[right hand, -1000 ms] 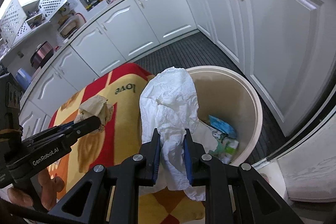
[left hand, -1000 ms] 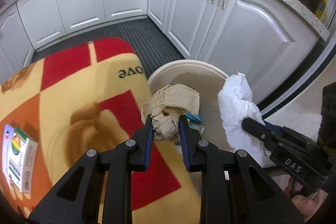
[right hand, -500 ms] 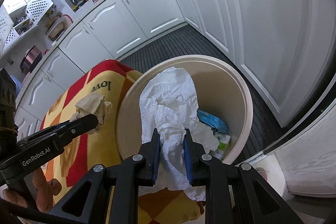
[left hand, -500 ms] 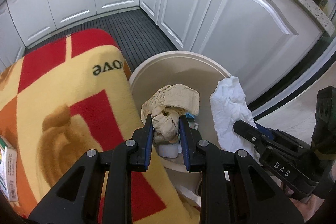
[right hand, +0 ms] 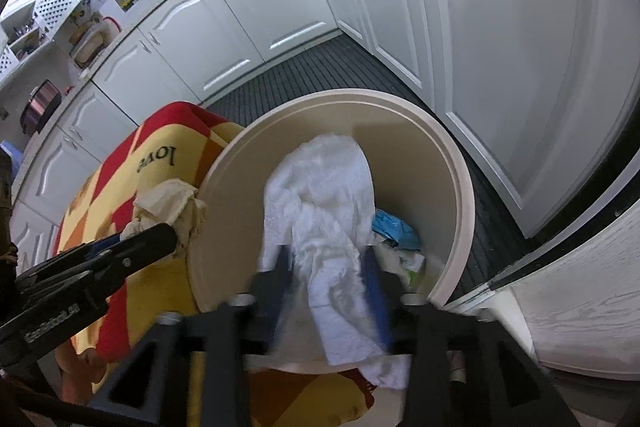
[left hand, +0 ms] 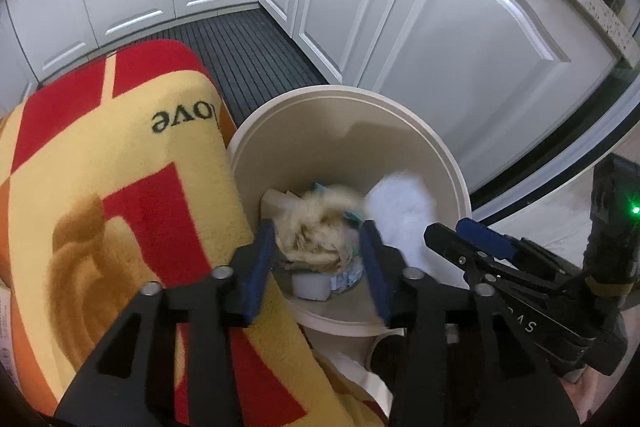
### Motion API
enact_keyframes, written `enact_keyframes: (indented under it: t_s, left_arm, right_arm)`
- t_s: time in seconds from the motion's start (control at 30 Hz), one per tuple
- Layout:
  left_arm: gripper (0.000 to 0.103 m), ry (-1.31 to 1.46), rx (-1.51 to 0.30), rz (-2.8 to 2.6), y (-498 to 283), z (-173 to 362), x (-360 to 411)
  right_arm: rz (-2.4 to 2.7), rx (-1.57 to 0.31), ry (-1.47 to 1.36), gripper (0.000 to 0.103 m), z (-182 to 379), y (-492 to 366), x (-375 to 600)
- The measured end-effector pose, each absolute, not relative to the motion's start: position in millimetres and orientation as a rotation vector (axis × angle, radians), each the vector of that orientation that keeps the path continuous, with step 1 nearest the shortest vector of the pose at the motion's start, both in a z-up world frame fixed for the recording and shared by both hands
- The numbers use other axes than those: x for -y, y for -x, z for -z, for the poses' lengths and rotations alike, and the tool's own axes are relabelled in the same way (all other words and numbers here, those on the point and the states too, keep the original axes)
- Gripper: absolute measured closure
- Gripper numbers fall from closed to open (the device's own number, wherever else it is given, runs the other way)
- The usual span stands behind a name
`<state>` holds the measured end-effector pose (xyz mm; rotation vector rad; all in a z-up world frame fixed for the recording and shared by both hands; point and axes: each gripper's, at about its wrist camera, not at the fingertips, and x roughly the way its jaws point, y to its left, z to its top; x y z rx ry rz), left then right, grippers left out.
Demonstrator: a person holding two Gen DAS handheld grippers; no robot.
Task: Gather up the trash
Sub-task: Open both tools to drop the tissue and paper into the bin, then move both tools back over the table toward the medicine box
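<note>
A round cream trash bin (left hand: 348, 95) (right hand: 460, 195) stands on the floor below both grippers. My left gripper (left hand: 318, 253) is over its near side and its jaws are opening. A crumpled beige paper wad (left hand: 316, 231) lies blurred between the pads, loose from them. My right gripper (right hand: 326, 267) is also opening, and a white tissue (right hand: 320, 203) hangs between its blue pads over the bin. The left wrist view shows the right gripper (left hand: 452, 231) at lower right with the white tissue (left hand: 400, 207) blurred. The right wrist view shows the left gripper (right hand: 160, 239) and the beige wad (right hand: 168, 203).
A red and yellow blanket (left hand: 120, 187) printed "love" covers the surface left of the bin. White cabinets (left hand: 460, 27) curve around a dark ribbed floor mat (left hand: 256, 55). A blue wrapper (right hand: 394, 227) and other scraps lie inside the bin.
Both grippers have sunk lower over the bin. Their jaws, shut on the beige wad and the white tissue before, have spread apart, and both pieces now look loose and blurred.
</note>
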<state>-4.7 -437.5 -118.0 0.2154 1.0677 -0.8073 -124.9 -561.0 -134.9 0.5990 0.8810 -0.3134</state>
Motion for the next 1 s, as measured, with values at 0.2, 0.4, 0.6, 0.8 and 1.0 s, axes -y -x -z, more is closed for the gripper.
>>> enact_keyframes:
  t_s: [0.2, 0.4, 0.6, 0.8, 1.0]
  left_arm:
    - [0.053, -0.216, -1.058, 0.791, 4.4, 115.7, 430.9]
    - [0.053, -0.239, -1.014, 0.745, 4.8, 103.2, 421.0]
    - [0.053, -0.218, -0.975, 0.691, 0.7, 91.7, 396.6]
    - [0.053, -0.207, -0.977, 0.641, -3.2, 86.4, 364.6]
    - [0.053, -0.208, -0.984, 0.562, -10.1, 79.4, 309.0]
  right_arm:
    - [0.309, -0.89, -0.612, 0.056, 138.2, 129.0, 560.3]
    - [0.302, -0.886, -0.613, 0.056, 134.1, 131.8, 556.0]
    - [0.295, -0.866, -0.586, 0.056, 122.2, 131.4, 543.9]
    - [0.266, -0.879, -0.567, 0.056, 116.8, 126.6, 524.3]
    - [0.196, -0.86, -0.524, 0.056, 95.1, 116.7, 490.7]
